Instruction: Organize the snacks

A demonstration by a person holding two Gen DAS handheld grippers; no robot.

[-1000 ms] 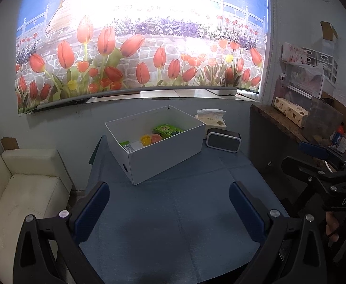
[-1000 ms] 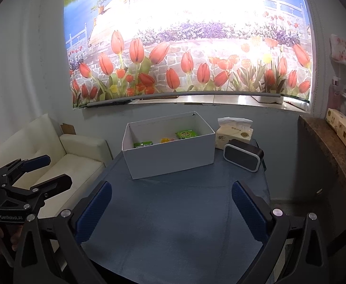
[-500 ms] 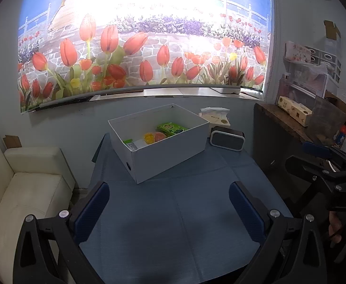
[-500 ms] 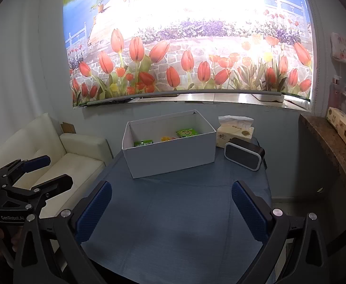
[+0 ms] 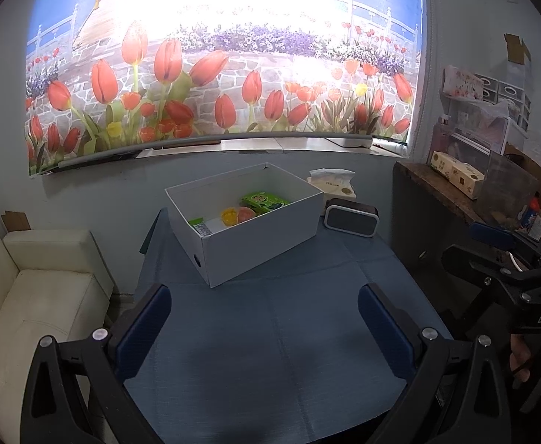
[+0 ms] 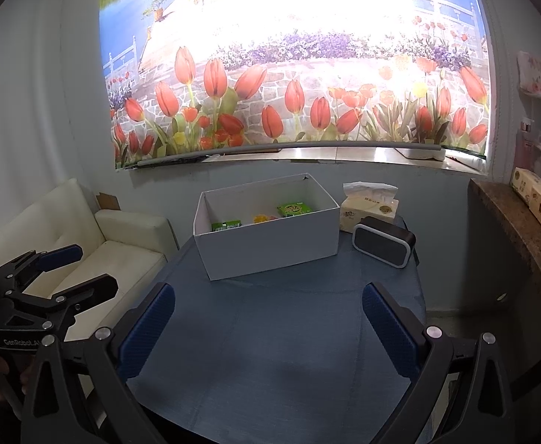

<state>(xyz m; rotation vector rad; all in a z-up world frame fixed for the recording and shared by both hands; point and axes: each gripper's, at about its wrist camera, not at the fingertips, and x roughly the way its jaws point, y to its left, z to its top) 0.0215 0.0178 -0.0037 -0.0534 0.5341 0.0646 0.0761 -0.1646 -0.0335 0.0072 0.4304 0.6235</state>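
Note:
A white open box (image 5: pixel 255 238) stands at the far side of the blue-covered table (image 5: pixel 270 351); it also shows in the right wrist view (image 6: pixel 270 244). Inside it lie a green snack packet (image 5: pixel 264 201), a yellow jelly cup (image 5: pixel 229 215), a pink one (image 5: pixel 245 214) and a small green bar (image 5: pixel 199 225). My left gripper (image 5: pixel 264 327) is open and empty, well back from the box above the table. My right gripper (image 6: pixel 268 327) is open and empty too. Each gripper shows at the edge of the other's view.
A tissue box (image 6: pixel 368 209) and a black speaker (image 6: pixel 383 242) sit right of the white box. A white sofa (image 5: pixel 37 296) stands left of the table. A dark shelf (image 5: pixel 451 199) with boxes and clutter stands to the right. A tulip mural (image 5: pixel 214 74) covers the wall.
Both views have shifted only slightly; the box sits marginally nearer in the left wrist view. Both grippers stay open and empty.

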